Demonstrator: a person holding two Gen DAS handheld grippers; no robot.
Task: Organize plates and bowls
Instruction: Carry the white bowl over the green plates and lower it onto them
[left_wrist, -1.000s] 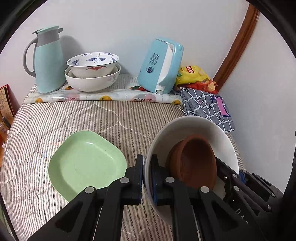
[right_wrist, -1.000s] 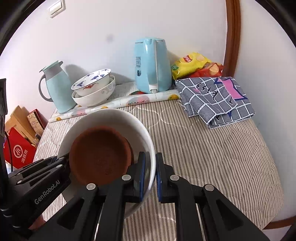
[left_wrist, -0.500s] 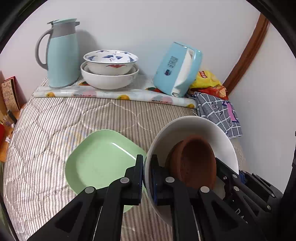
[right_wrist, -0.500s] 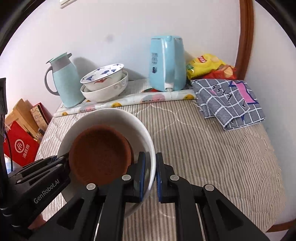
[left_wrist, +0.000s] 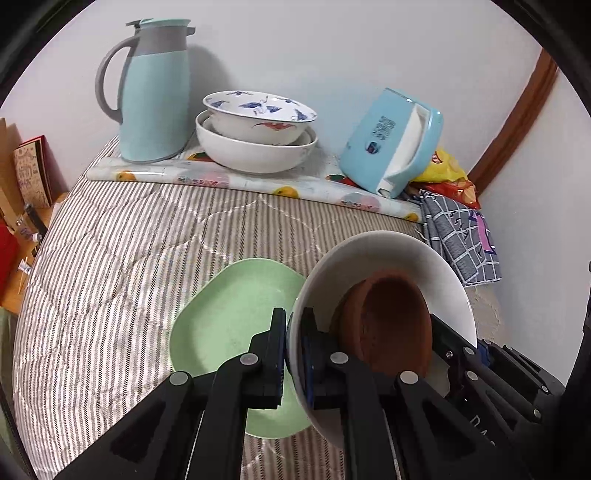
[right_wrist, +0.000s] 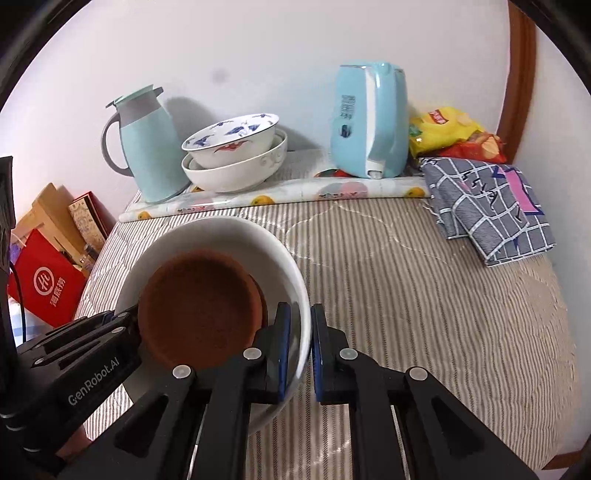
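Both grippers hold one white bowl (left_wrist: 391, 254) by opposite rims, above the striped bed cover. A smaller brown bowl (left_wrist: 391, 325) lies inside it, tilted. My left gripper (left_wrist: 293, 354) is shut on the bowl's left rim. My right gripper (right_wrist: 297, 350) is shut on the right rim of the white bowl (right_wrist: 221, 236), with the brown bowl (right_wrist: 199, 306) inside. A green square plate (left_wrist: 229, 314) lies on the cover just under and left of the held bowl. Two nested bowls (left_wrist: 255, 129), blue-patterned inside white, stand at the back; they also show in the right wrist view (right_wrist: 236, 151).
A light blue thermos jug (left_wrist: 155, 92) stands left of the nested bowls and a blue kettle (left_wrist: 391, 144) to their right, on a fruit-print mat (left_wrist: 229, 181). A checked cloth (right_wrist: 487, 206) and snack bags (right_wrist: 450, 133) lie at the back right. Boxes (right_wrist: 48, 284) stand beside the bed on the left.
Both grippers have carried the white bowl forward and left. The green plate has shifted right in the left wrist view and now sits partly under the bowl. The grips are unchanged.
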